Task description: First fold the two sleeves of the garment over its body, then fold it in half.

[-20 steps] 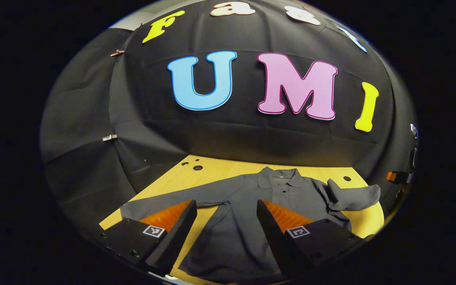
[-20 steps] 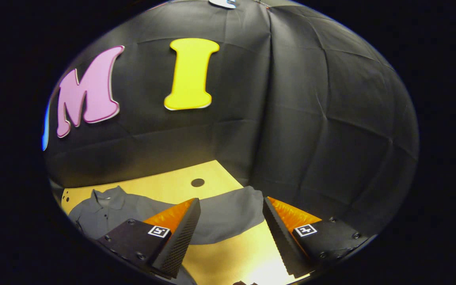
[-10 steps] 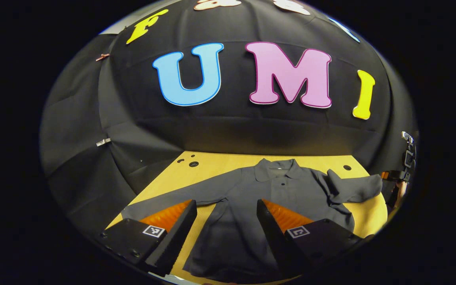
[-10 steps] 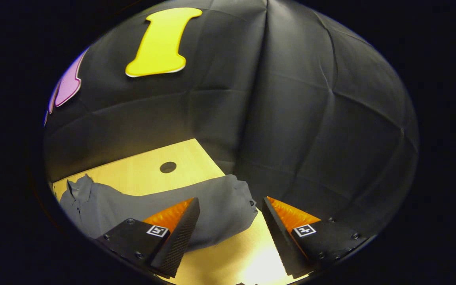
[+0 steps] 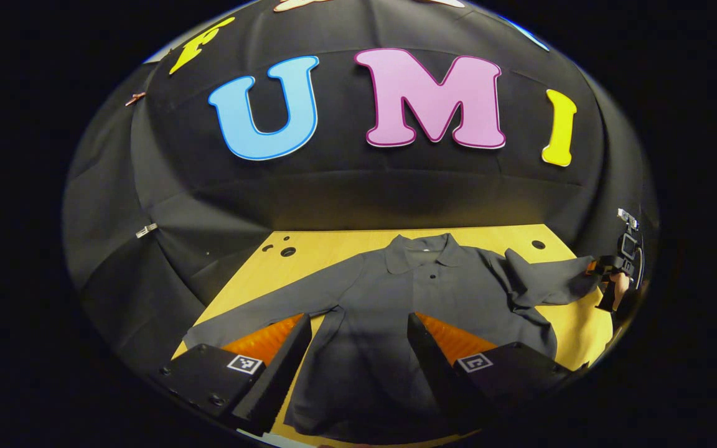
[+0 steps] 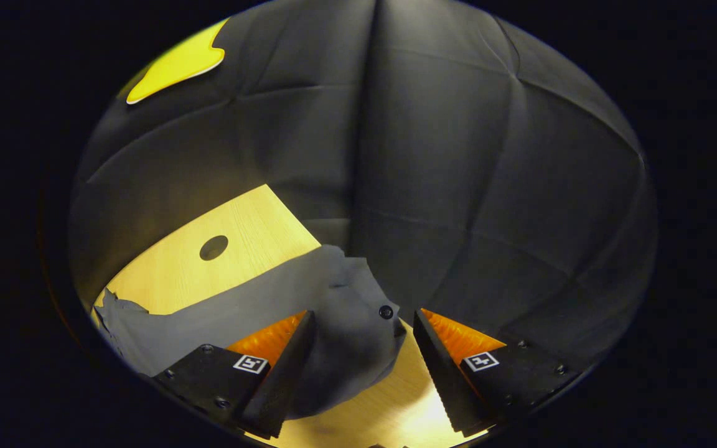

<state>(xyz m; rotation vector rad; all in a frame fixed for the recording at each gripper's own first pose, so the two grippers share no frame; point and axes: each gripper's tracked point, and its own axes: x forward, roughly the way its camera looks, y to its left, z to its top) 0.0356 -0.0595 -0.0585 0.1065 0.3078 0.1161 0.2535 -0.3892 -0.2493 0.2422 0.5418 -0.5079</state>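
Two grippers gaping, empty — left gripper (image 5: 355, 348), right gripper (image 6: 365, 348). Soft, limp garment (image 5: 421, 298); pinch cuff (image 6: 358, 330) at tabletop (image 6: 246, 230) right edge.

Left claw (image 5: 358, 348) wide open above shirt (image 5: 421, 298); gap between fingers free, shirt body below it. Bare desk (image 5: 321, 246) at 11 o'clock of shirt, small holes (image 5: 287, 251) there. Black cloth wall (image 5: 358, 193) close behind collar, blocks way at 12 o'clock. Right claw (image 6: 365, 361) wide open; sleeve end (image 6: 346, 323) bunched between fingers. Bare desk near 5 o'clock of sleeve. Wall close at 1 o'clock.
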